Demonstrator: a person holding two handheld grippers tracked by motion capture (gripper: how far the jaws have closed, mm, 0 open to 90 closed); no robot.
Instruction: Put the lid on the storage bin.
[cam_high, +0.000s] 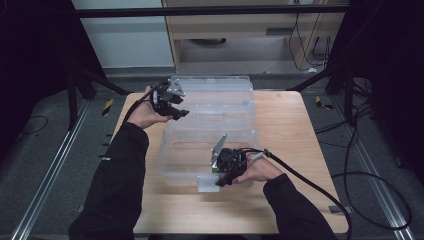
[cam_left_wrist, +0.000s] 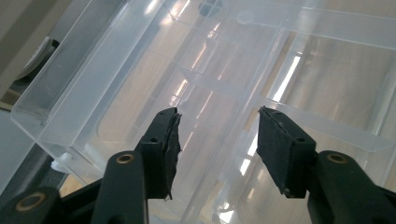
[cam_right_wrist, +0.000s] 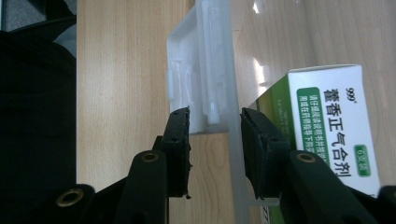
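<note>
Right gripper (cam_right_wrist: 215, 128) pinching clear box's (cam_high: 210, 135) front latch (cam_right_wrist: 205, 70) beside table edge; left gripper (cam_left_wrist: 217, 135) spread, empty, over lid (cam_left_wrist: 224, 60).

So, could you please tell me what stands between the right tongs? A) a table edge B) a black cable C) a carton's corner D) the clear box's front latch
D: in the right gripper view the right tongs straddle the white latch on the clear box.

You can read print on the white and green box (cam_right_wrist: 334, 126) in your right gripper view: "999" at its top corner, and large green Chinese characters "藿香正气合剂" running down its face. The smaller print is too blurred to read.
</note>
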